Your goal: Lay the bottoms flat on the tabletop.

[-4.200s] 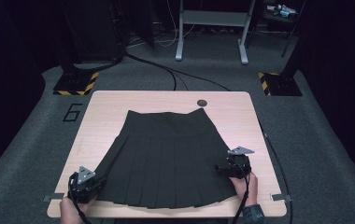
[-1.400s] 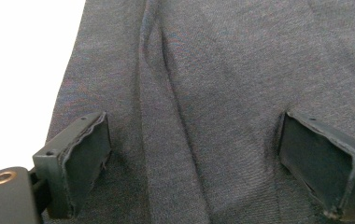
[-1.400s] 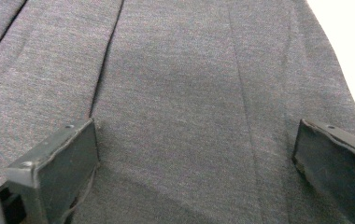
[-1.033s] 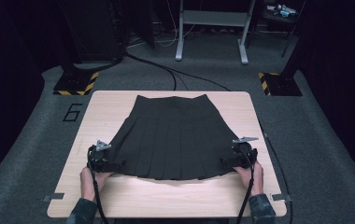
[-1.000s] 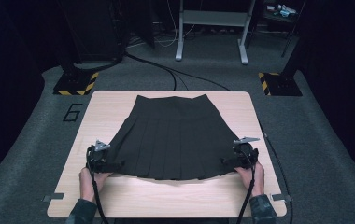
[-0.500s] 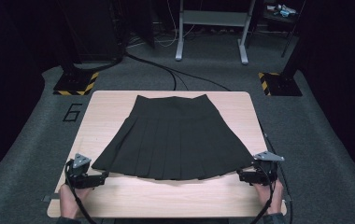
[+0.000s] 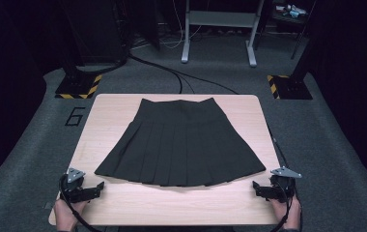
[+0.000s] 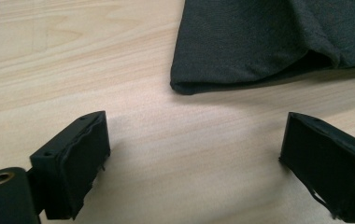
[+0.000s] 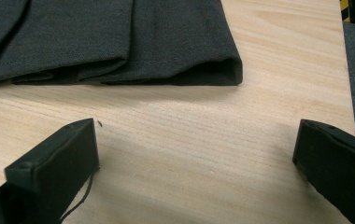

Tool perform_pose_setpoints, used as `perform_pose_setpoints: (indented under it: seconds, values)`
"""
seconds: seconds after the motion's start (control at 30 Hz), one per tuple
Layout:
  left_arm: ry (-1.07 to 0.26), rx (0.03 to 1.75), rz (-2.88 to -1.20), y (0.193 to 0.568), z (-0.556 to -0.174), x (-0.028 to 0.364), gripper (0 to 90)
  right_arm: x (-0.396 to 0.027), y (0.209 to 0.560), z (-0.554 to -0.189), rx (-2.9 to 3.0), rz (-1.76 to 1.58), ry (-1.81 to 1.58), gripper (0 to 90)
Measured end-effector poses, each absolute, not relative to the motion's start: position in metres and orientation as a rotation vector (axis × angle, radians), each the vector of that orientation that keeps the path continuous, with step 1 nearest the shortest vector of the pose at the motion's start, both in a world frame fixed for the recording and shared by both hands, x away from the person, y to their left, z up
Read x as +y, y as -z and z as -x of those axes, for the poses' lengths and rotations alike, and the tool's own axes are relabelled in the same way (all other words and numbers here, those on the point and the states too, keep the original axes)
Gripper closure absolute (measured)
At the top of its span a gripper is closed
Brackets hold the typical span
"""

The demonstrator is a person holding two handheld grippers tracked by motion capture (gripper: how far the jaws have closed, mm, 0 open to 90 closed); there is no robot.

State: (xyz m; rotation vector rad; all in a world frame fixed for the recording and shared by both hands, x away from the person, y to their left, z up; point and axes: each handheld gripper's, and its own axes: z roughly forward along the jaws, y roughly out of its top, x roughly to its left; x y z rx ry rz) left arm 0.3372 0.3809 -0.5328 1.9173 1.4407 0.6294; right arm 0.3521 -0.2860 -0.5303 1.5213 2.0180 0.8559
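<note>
A pale wooden tabletop with rounded corners fills the middle of the high view, standing on dark grey carpet. Beyond it, at the top of the frame, are a grey metal stand, black cables trailing across the floor, and two yellow-and-black striped floor plates. A number 6 is marked on the carpet at left.

A dark pleated fabric skirt lies flat in the centre of the tabletop, waistband toward the far edge, flared hem toward the near edge. Bare wood shows on either side of it and in a strip below the hem.

The left claw sits at the lower left, just off the hem's left corner, apart from the cloth. In the left gripper view its jaws have just been opening and stand wide with bare wood between them; the skirt's corner lies ahead, untouched.

The right claw sits at the lower right near the tabletop's edge, apart from the hem's right corner. In the right gripper view its jaws are spread wide over bare wood, with the skirt's folded corner ahead and carpet at the frame's right.
</note>
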Motion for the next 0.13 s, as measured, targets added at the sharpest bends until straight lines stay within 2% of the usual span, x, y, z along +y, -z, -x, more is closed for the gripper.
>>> perform_pose_setpoints:
  seconds: [0.13]
  values:
    - [-0.626, 1.434, -1.926, 0.5331, -0.3412, 0.3814, 4.8, -0.2860, 0.5303, -0.3521, 2.019, -1.520, -0.855, 0.0]
